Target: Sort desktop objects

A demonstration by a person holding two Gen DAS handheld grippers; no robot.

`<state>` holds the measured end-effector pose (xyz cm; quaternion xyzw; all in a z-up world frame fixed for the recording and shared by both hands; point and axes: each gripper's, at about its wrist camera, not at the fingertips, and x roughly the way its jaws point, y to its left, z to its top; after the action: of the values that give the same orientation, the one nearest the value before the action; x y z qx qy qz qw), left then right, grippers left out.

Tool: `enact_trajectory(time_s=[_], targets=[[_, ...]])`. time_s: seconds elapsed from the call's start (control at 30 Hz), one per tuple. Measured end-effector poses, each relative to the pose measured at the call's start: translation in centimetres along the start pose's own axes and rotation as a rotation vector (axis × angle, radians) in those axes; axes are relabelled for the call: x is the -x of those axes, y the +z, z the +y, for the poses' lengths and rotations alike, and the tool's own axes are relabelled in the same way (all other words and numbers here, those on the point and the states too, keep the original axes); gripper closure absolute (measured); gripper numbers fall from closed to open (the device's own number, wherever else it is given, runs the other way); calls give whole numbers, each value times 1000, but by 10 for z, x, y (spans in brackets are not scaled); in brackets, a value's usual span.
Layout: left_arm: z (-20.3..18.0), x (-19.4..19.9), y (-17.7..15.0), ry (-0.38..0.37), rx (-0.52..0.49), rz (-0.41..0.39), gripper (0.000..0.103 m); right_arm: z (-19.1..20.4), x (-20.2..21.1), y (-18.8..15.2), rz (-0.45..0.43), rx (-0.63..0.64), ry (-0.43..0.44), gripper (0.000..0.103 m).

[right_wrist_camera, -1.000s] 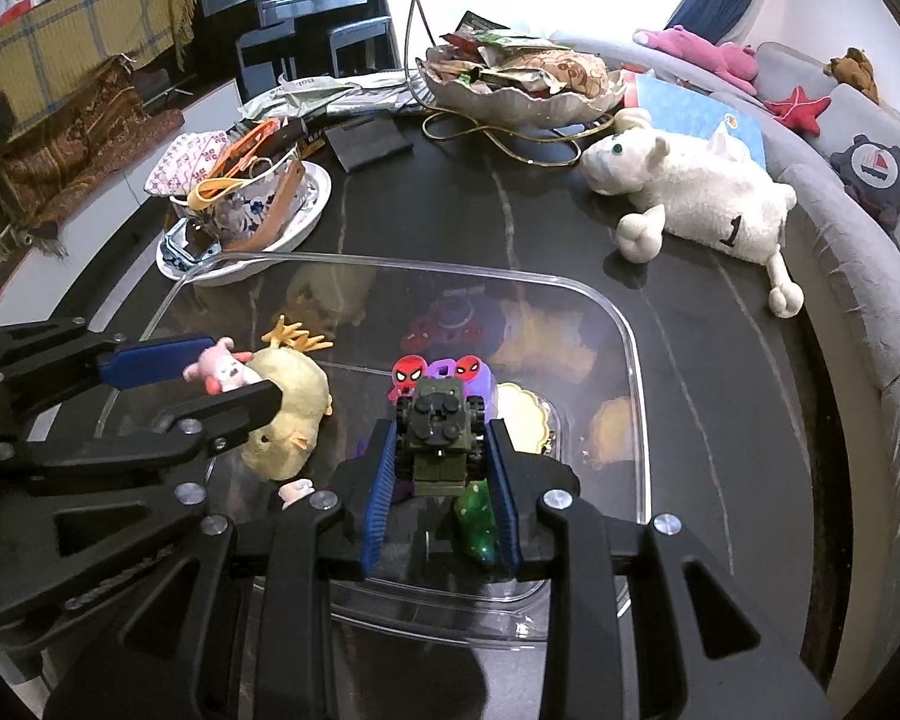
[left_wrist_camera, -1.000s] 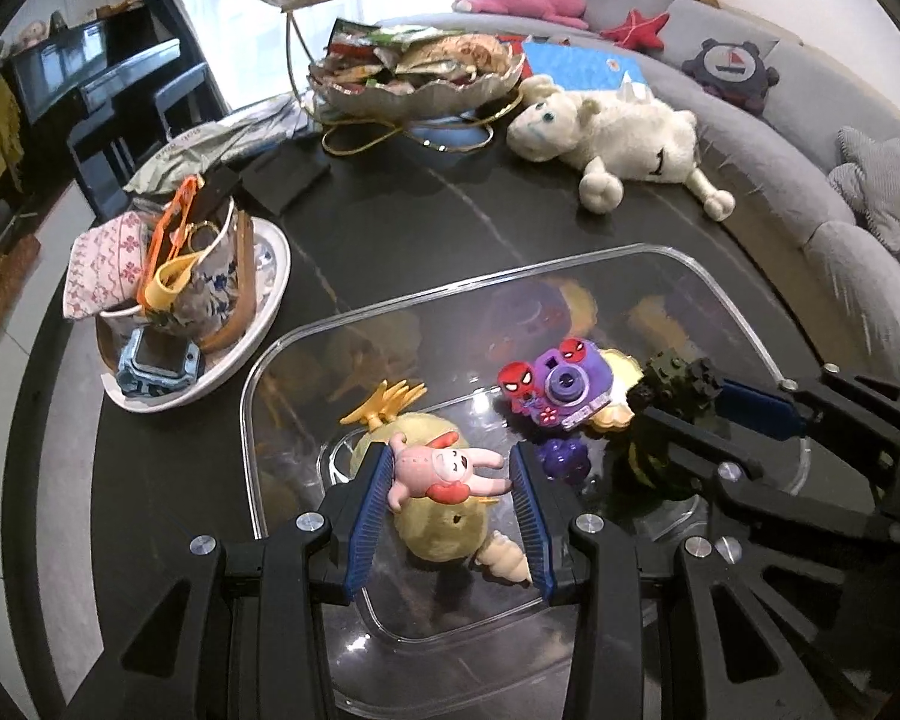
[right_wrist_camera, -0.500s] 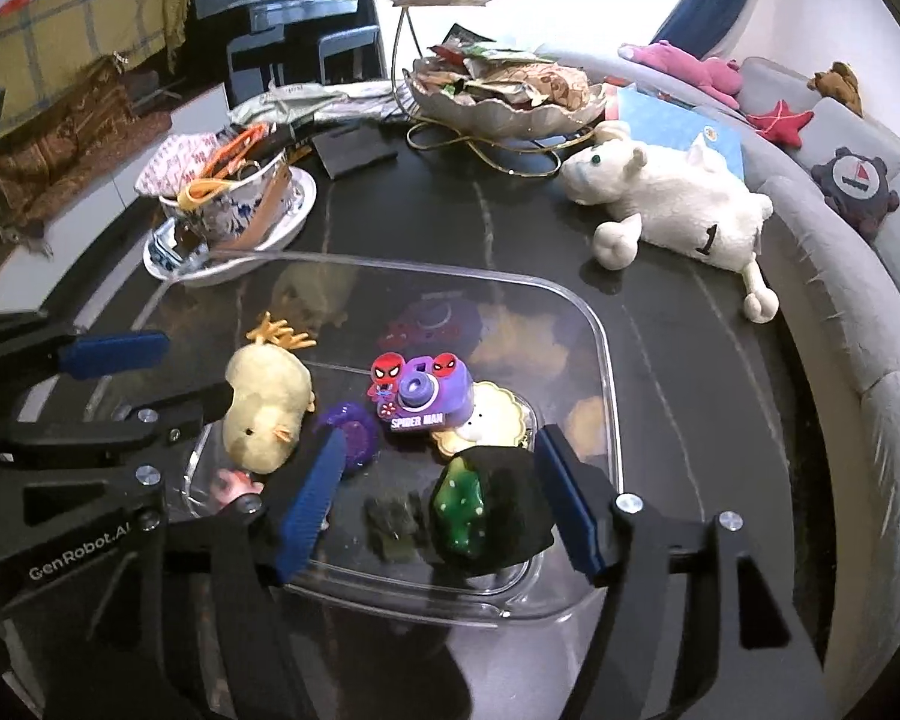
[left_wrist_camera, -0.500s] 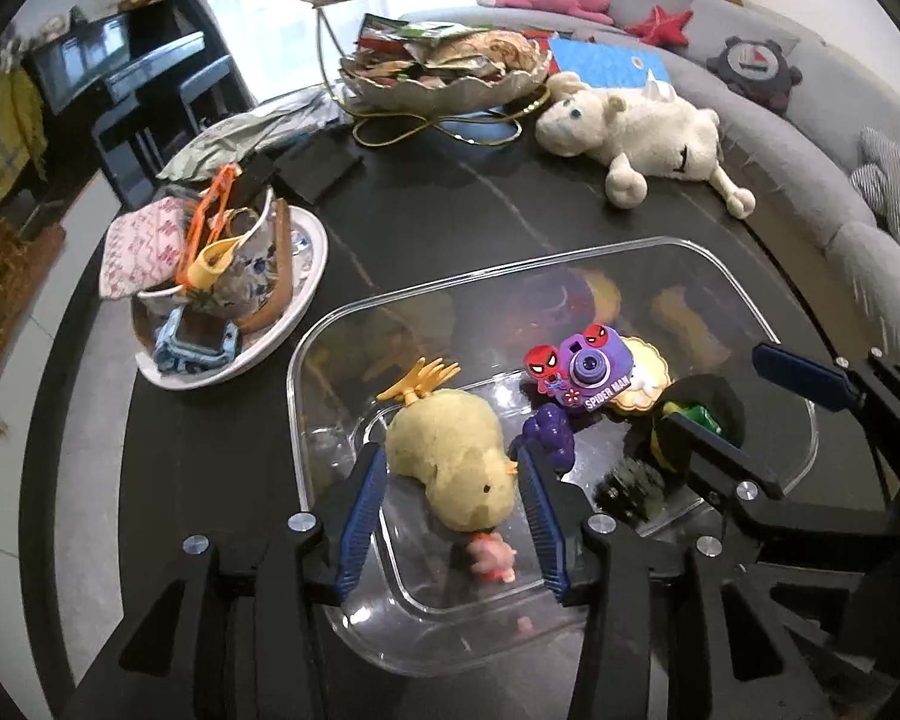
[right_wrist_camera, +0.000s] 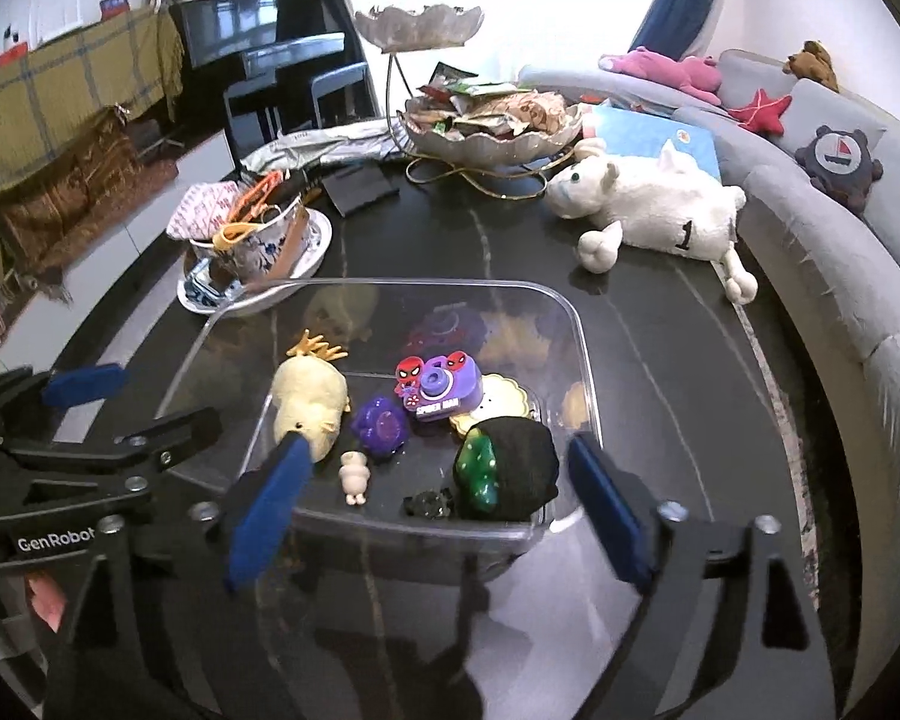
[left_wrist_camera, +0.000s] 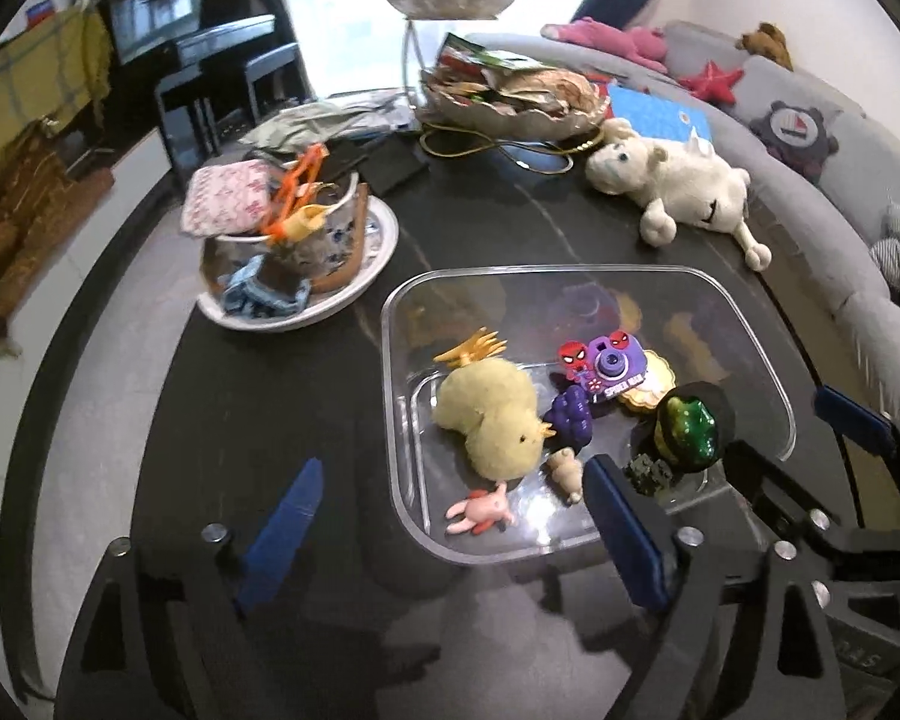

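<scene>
A clear plastic bin [left_wrist_camera: 390, 360] [right_wrist_camera: 390, 285] on the dark table holds several toys. Among them are a yellow chick plush [left_wrist_camera: 492, 420] [right_wrist_camera: 309, 399], a purple Spider-Man camera [left_wrist_camera: 609, 369] [right_wrist_camera: 441, 387], a small pink pig figure [left_wrist_camera: 480, 507], a dark green toy vehicle [left_wrist_camera: 648, 471] [right_wrist_camera: 429, 504] and a green toy in a black cup [left_wrist_camera: 687, 429] [right_wrist_camera: 498, 468]. My left gripper [left_wrist_camera: 456, 525] [right_wrist_camera: 126, 408] hangs open at the bin's near-left corner, holding nothing. My right gripper [right_wrist_camera: 438, 507] [left_wrist_camera: 810, 450] stands wide open at the bin's near edge, also holding nothing.
A white plate [left_wrist_camera: 360, 276] piled with a bowl and oddments sits left of the bin. A white plush sheep [left_wrist_camera: 684, 186] [right_wrist_camera: 648, 210] lies behind it, beside a tiered snack bowl [left_wrist_camera: 510, 102]. A grey sofa [right_wrist_camera: 822, 252] curves along the right.
The left gripper opened and dropped the pink pig into the bin. The right gripper opened and dropped the green vehicle there. Both then drew back toward the bin's near edge and spread wider.
</scene>
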<state>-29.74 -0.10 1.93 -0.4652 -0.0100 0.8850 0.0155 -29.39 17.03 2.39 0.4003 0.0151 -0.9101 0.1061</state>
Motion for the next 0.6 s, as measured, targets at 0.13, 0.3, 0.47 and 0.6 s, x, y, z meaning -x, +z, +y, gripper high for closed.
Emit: enact_trajectory(time_s=[0.13, 0.3, 0.47, 0.6], targets=[[2, 20, -11, 22, -8, -47, 12, 2, 13, -6, -14, -11, 18, 1], [1, 41, -22, 41, -46, -83, 11, 3, 28, -13, -27, -26, 15, 1], [1, 58, -31, 55, -68, -86, 11, 5, 43, -19, -42, -34, 14, 1], [4, 73, -40, 41, -47, -100, 11, 8, 58, -25, -58, -37, 16, 1]])
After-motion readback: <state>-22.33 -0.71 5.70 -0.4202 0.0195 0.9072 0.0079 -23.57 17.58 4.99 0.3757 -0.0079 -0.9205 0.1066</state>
